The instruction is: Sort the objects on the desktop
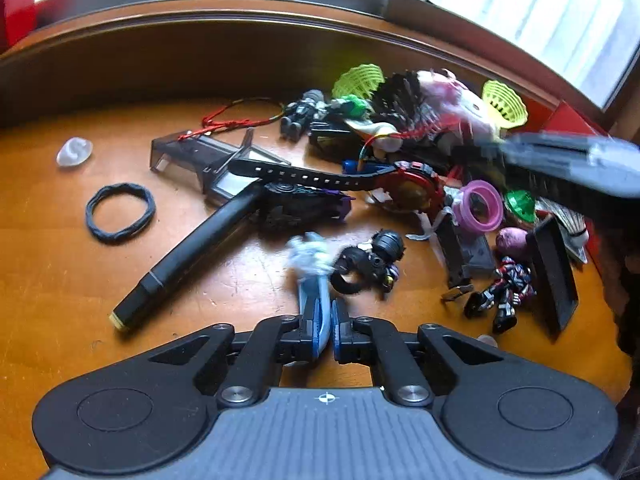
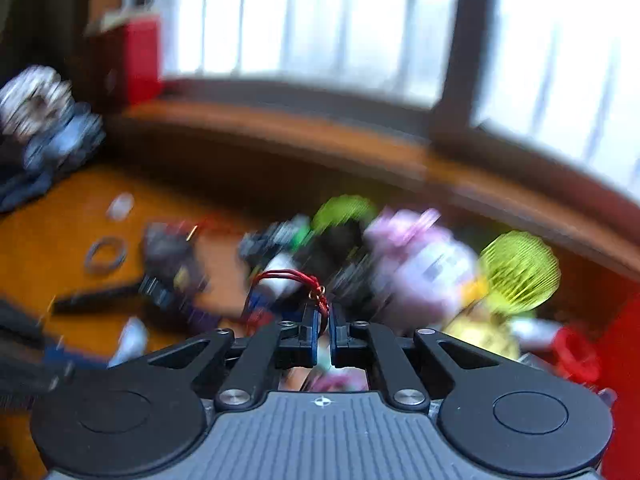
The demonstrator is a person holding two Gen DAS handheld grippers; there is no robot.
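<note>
A pile of small objects lies on the wooden desk (image 1: 48, 216). My left gripper (image 1: 331, 326) is shut on a blue and white toy figure (image 1: 314, 280) and holds it just above the desk, next to a black toy figure (image 1: 372, 262). My right gripper (image 2: 324, 330) is shut on a red string bracelet (image 2: 294, 278), lifted above the blurred pile. It also shows in the left wrist view (image 1: 568, 162) as a dark blur over the right of the pile.
In the left wrist view lie a black marker (image 1: 192, 256), a black hair tie (image 1: 120, 213), a red watch (image 1: 416, 188), a pink ring (image 1: 482, 206), a clear stone (image 1: 74, 151), a smoky plastic stand (image 1: 208, 160) and yellow-green mesh cups (image 1: 504, 104). A raised wooden rim (image 1: 240, 28) borders the desk below the window.
</note>
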